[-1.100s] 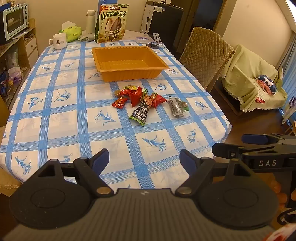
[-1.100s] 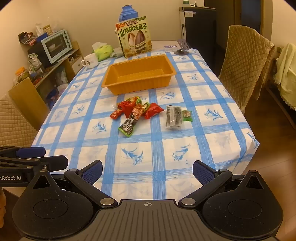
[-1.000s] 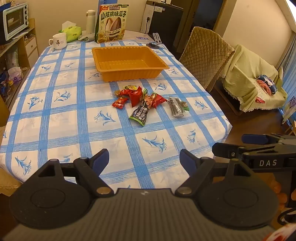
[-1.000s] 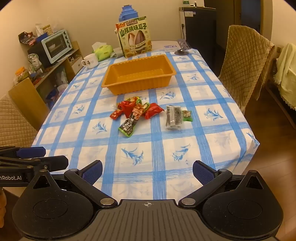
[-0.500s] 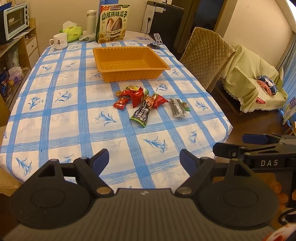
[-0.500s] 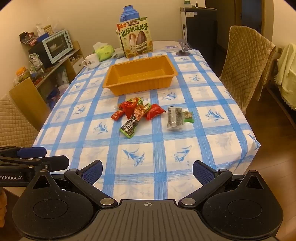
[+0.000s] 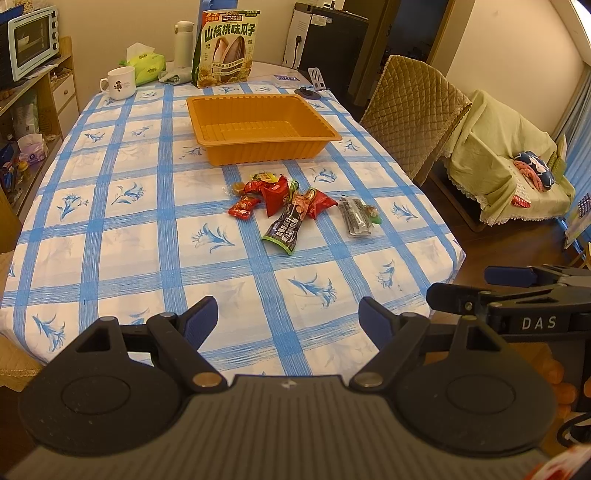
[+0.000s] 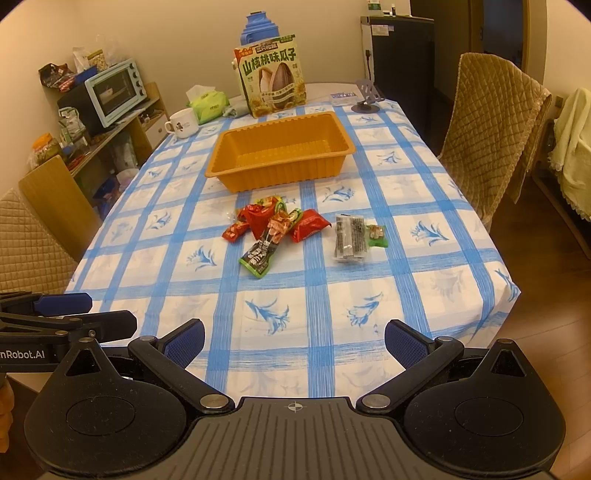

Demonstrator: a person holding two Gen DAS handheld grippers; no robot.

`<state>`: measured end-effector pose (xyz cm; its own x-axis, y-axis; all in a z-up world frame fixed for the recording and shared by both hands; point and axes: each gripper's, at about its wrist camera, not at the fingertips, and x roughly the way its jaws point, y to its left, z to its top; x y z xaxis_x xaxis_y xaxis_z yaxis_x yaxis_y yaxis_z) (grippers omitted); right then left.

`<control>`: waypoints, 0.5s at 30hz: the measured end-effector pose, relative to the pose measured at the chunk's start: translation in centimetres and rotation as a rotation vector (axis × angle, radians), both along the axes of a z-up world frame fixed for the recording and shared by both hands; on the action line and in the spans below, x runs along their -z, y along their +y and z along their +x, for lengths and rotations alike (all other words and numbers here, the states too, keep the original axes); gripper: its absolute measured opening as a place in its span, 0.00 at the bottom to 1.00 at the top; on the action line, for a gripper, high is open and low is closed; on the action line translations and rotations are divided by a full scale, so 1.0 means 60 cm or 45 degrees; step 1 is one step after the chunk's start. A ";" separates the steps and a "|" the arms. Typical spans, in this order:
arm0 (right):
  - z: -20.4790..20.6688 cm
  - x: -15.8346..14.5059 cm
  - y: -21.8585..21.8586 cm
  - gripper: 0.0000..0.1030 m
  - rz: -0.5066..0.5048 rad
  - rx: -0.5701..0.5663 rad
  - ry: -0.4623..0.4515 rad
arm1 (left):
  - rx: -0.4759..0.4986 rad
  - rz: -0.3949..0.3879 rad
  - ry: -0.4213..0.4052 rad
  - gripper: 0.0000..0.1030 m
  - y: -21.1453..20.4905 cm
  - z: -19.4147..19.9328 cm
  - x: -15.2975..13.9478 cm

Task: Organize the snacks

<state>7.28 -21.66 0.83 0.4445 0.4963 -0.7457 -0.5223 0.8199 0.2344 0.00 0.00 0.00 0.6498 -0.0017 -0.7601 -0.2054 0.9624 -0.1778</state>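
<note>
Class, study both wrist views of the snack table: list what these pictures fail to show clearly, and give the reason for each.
- Lower red packets in the snack pile: both views, covered by the long dark packet.
- Small print on the grey packet: too small.
- Blue container behind the upright sunflower-seed bag: right view, mostly hidden.
- Person's hand: right view, cut by the left edge.
- Orange plastic tray, near inner wall: hidden by its own rim.

walls: plain cream, warm light | floor (image 8: 546, 332): brown wood | quilted tan chair (image 7: 410, 110) beside the table | draped sofa (image 7: 509, 177) at right | wooden shelf unit (image 8: 122, 129) with toaster oven (image 8: 110, 92) at left | dark cabinet (image 8: 402, 55) behind
</note>
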 end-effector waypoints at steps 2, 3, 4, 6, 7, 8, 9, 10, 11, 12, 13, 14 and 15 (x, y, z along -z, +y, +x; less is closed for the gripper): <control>0.001 0.000 0.001 1.00 0.001 0.000 0.000 | 0.001 -0.001 -0.001 0.80 0.000 0.000 0.000; 0.001 -0.001 0.001 1.00 0.000 0.001 0.000 | 0.001 0.000 -0.001 0.80 0.000 0.000 0.000; 0.001 -0.001 0.001 1.00 0.000 0.000 0.000 | 0.001 0.000 -0.001 0.80 0.000 0.000 0.000; 0.002 -0.001 0.002 1.00 0.000 0.001 -0.001 | 0.001 0.000 -0.001 0.80 0.000 0.000 0.000; 0.002 -0.001 0.002 1.00 0.000 0.001 0.000 | 0.001 -0.001 -0.001 0.80 0.000 0.000 0.000; 0.002 -0.001 0.002 1.00 0.000 0.001 -0.001 | 0.001 -0.001 -0.001 0.80 0.000 0.000 0.000; 0.002 -0.001 0.003 1.00 0.000 0.000 -0.001 | 0.001 -0.001 -0.001 0.80 0.000 0.000 0.000; 0.002 -0.001 0.003 1.00 0.000 0.001 -0.001 | 0.001 -0.001 -0.001 0.80 0.000 0.000 0.000; 0.003 -0.001 0.003 1.00 0.000 0.001 -0.001 | 0.001 -0.001 -0.001 0.80 0.000 0.000 0.000; 0.003 -0.001 0.003 1.00 0.000 0.001 -0.001 | 0.001 -0.001 -0.002 0.80 0.000 0.000 0.000; 0.003 -0.001 0.004 1.00 0.001 0.000 -0.002 | 0.001 0.000 -0.001 0.80 0.000 0.000 0.000; 0.003 -0.001 0.004 1.00 0.001 0.001 -0.002 | 0.001 0.000 -0.001 0.80 0.000 0.000 0.000; 0.003 -0.001 0.004 1.00 0.000 0.001 -0.001 | 0.001 -0.001 -0.001 0.80 0.000 0.000 0.000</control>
